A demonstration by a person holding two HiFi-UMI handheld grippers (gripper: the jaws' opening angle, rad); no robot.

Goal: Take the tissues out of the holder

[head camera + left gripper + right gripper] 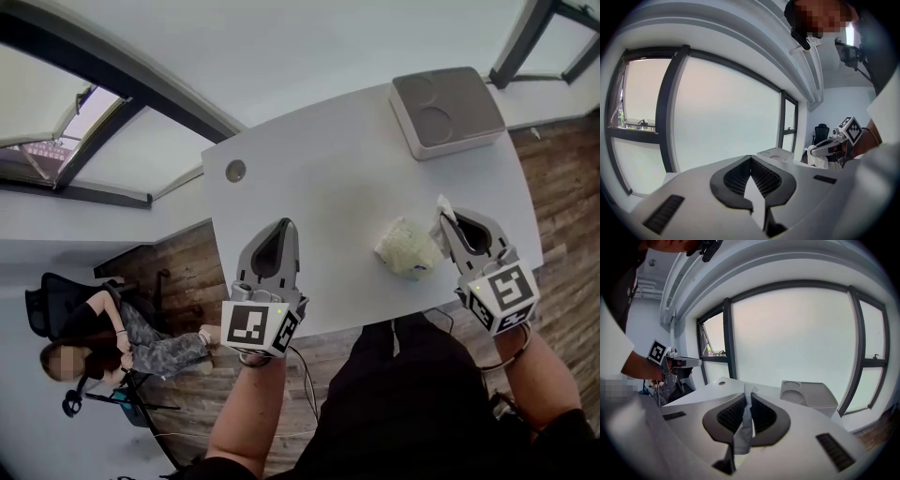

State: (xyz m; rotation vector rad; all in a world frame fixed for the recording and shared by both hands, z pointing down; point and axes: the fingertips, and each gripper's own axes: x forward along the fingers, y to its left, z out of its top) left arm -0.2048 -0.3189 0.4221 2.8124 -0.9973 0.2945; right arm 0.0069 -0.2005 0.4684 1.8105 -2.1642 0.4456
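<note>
Over the table's near edge: we find both grippers held above the table (319, 141), left gripper (284, 227) and right gripper (444, 220) well apart.
Right jaws: clamped on a tissue (743, 430). A thin white strip runs between the pads and pokes out past the tips.
Left jaws: together, with nothing between them.
Tissue location: pinched in the right gripper and off the table, just beside a pale crumpled lump (405, 248) that lies near the front edge.
Lump: we cannot tell whether it is the holder or a heap of tissues. Nor can we tell whether the pinched tissue touches it.
Step in hand: in our judgement, one tissue is gripped and is being drawn away from the lump.
Next move: we judge it calls for lifting the tissue fully clear, laying it on bare table, parting the right jaws, then returning to the lump for another. The idle left gripper could steady the lump.
Risk: thin tissue may tear under a sharp pull.
Other items: a grey tray (445, 111) sits at the far corner, well apart from the work. A seated person (103, 337) is on the floor side, left.
</note>
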